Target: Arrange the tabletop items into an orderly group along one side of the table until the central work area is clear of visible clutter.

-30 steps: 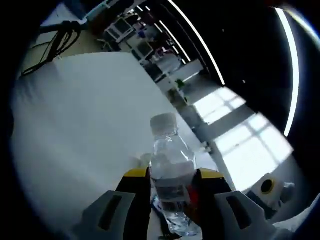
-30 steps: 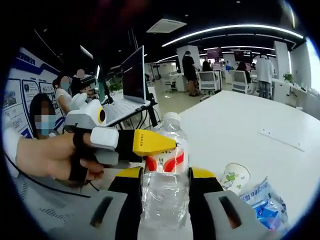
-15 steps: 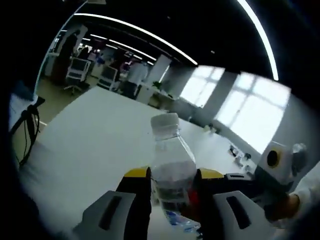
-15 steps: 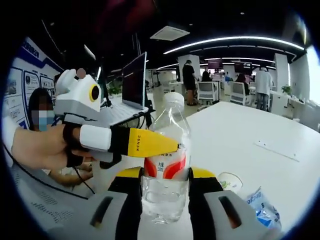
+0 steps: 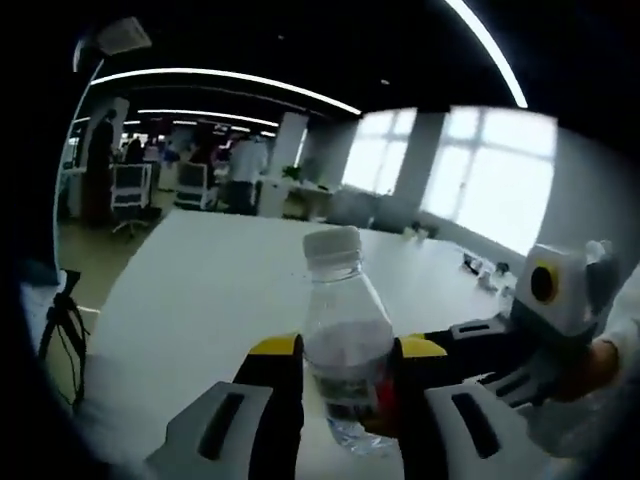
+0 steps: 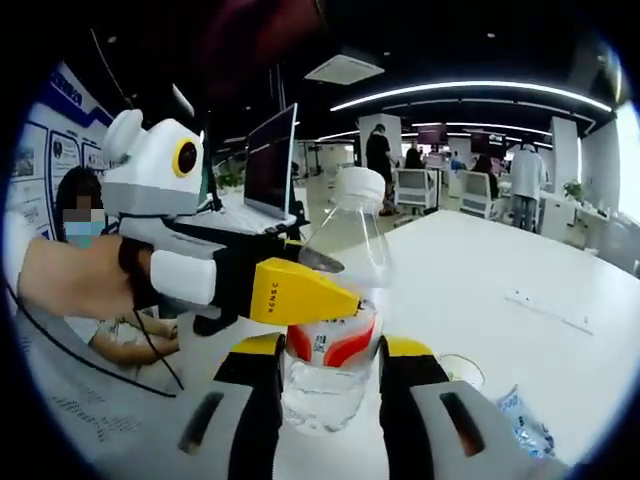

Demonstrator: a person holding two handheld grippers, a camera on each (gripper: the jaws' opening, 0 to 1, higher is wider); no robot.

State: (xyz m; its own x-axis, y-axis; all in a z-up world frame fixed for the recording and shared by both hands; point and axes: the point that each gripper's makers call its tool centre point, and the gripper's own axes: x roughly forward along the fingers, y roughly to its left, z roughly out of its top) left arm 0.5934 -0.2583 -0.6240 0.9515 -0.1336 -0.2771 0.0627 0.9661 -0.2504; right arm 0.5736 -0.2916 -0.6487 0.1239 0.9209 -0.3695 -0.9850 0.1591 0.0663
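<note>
Above white table [image 5: 200,300], clamped bottle [image 5: 345,340]; bright open-plan office behind.

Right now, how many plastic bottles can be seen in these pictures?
1. The bottle, clear with a white cap and a red label, is raised above the white table, held between the jaws of both the right tool and the left tool. Others may be hidden.

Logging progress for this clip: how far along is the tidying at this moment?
Nothing looks placed yet. In hand: the water bottle is held off the white table, with the right claw and left claw both shut on it. Left: a paper cup and a blue-printed wrapper lie on the table near the right claw, not yet grouped along a side.
</note>
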